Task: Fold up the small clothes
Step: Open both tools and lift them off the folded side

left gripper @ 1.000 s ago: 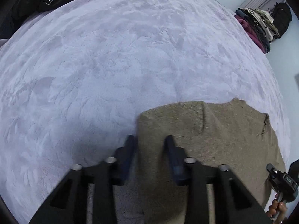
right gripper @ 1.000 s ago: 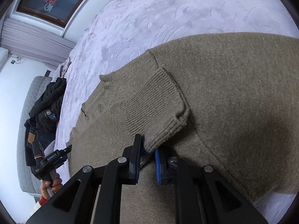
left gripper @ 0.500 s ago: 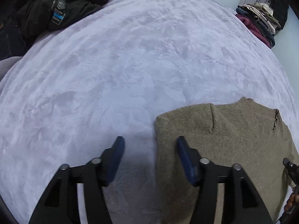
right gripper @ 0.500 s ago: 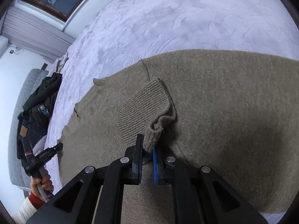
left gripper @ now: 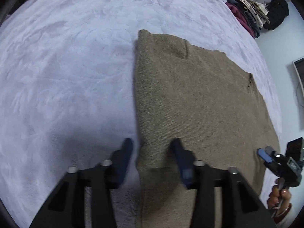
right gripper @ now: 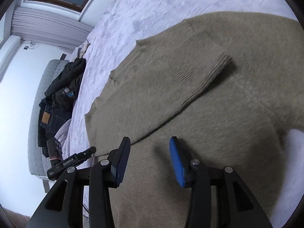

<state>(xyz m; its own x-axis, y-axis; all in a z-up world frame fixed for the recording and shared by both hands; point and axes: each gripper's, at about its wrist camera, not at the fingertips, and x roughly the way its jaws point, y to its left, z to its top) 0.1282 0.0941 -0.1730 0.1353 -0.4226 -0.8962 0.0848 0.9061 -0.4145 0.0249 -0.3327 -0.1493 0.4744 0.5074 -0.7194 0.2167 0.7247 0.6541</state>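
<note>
Right tool (right gripper: 150, 152) just opened, empty above brown sweater (right gripper: 209, 98). Left tool (left gripper: 152, 152) narrowing, ungripped, astride sweater edge. Lettering on left tool body too blurred to read.

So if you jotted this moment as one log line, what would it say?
item: tan sweater, sleeve folded in, flat on bed | right gripper: just opened, empty | left gripper: open, straddling sweater's edge

One tan knitted sweater (left gripper: 191, 102) lies ahead of two handheld grippers, the left gripper (left gripper: 152, 152) and the right gripper (right gripper: 150, 152), with two piles of clothes (left gripper: 252, 15) (right gripper: 58, 93) farther off beyond them.
</note>
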